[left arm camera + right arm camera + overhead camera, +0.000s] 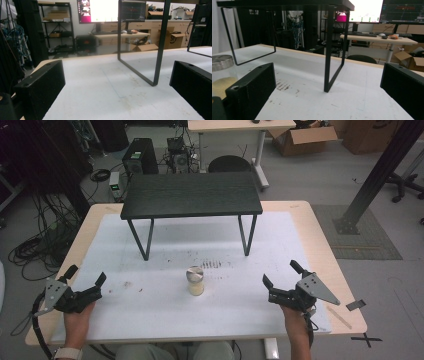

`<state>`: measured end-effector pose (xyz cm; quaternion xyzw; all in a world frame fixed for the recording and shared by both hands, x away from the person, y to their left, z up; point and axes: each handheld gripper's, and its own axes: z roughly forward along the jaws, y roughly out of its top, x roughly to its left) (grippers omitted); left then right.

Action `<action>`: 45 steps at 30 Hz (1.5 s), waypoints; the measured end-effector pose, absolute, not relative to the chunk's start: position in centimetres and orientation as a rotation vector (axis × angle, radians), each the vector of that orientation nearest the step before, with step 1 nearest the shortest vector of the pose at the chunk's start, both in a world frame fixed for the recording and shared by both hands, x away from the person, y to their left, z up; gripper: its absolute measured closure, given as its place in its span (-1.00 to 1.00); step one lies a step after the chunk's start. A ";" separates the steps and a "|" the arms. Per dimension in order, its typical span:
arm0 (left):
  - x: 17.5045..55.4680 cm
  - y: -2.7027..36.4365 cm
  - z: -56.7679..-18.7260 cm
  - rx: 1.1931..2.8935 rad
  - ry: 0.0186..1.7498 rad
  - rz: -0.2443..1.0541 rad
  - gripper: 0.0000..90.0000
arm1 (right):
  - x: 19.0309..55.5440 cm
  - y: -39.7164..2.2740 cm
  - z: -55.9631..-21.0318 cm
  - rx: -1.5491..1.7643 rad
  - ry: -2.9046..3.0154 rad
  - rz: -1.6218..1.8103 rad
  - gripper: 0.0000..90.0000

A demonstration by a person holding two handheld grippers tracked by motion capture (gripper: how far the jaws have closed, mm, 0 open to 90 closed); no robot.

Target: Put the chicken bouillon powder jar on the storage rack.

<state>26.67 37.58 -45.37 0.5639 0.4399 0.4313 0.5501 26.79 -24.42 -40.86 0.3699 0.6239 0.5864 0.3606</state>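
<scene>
A small glass jar (195, 281) with a metal lid and pale yellow grains in its lower half stands upright at the middle of the white mat (150, 320). My left gripper (87, 274) rests near the mat's front left corner, open and holding nothing; its own view has the jaws wide apart (120, 75) over bare mat. My right gripper (281, 273) sits at the front right, also open and holding nothing (329, 75). The jar (222, 72) appears at the far left of the right gripper view, beside the left jaw and apart from it.
A low black stand (191, 194) with thin metal legs (160, 50) (328, 50) stands across the back of the mat. Dark smudges (210, 265) mark the mat behind the jar. Beyond the table are cables, a computer tower, cardboard boxes and a desk.
</scene>
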 end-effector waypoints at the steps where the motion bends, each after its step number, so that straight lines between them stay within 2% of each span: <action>1: 26.7 37.6 -45.4 1.335 1.042 1.021 -0.99 | 26.7 -24.3 -40.8 0.949 1.616 1.516 -1.00; 45: 26.7 37.6 -45.4 1.333 1.042 1.021 -0.99 | 26.7 -15.3 -39.4 0.748 1.889 1.676 -1.00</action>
